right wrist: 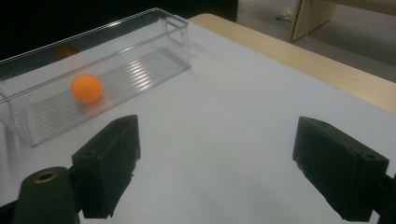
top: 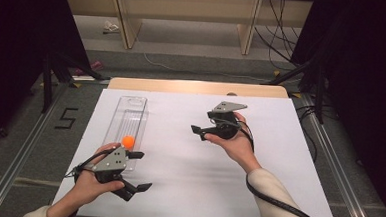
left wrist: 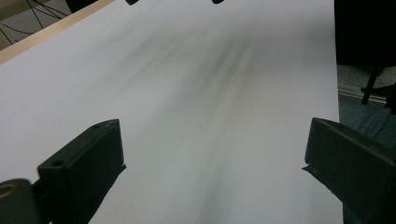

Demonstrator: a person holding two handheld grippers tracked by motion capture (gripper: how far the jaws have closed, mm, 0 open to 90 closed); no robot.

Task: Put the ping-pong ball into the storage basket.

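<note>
The ball (top: 127, 141) in the bin (top: 132, 103) looks light and slippery; pinch its middle gently. Both grippers (top: 138, 171) (top: 198, 133) are spread, empty.

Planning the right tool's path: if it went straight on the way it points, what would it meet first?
Probably bare white tabletop first; the right tool is open and tilted down. The clear tray with the orange ball lies left of that line.

orange ball (right wrist: 87, 87), clear ribbed tray (right wrist: 140, 32), white table (top: 188, 163), black claws

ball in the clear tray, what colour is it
Orange ball, plain with no pattern; the right gripper view shows it best.
</note>
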